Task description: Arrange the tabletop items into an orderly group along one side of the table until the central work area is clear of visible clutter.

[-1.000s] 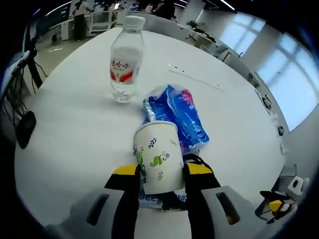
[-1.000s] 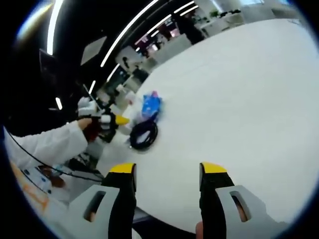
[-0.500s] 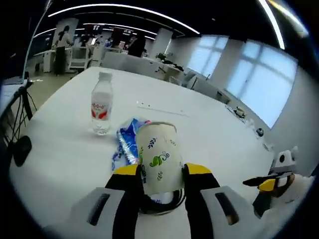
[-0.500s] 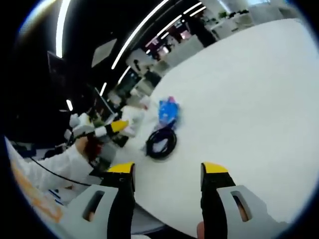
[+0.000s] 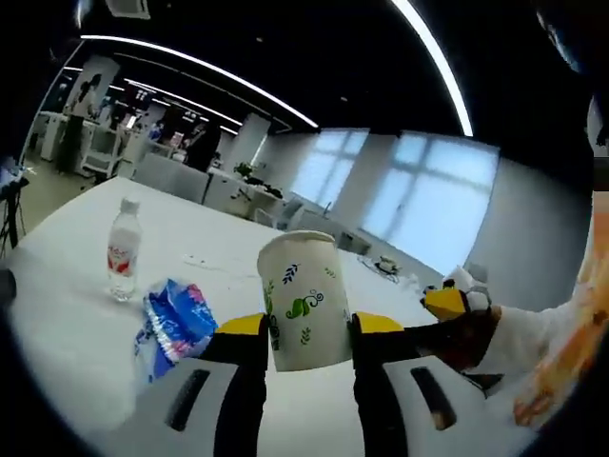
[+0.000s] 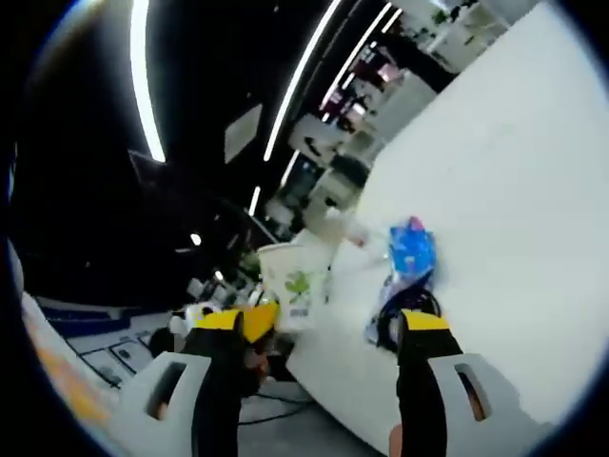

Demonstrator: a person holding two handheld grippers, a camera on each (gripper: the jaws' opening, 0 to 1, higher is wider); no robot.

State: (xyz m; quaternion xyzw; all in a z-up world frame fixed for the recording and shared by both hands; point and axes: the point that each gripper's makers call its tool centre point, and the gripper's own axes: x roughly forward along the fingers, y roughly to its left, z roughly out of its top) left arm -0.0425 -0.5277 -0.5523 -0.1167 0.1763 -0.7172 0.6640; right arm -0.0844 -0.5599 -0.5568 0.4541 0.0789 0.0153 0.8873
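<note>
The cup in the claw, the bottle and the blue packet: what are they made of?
The cup looks like matte white paper with printed green leaves and a rolled rim. The bottle looks like clear, glossy plastic with a white cap and red label. The blue packet seems to be thin crinkled plastic film, shiny in its folds.

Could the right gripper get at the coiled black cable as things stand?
Probably yes. The right gripper is open and empty, and the black cable lies on the white table just ahead of its fingers, with nothing between them.
</note>
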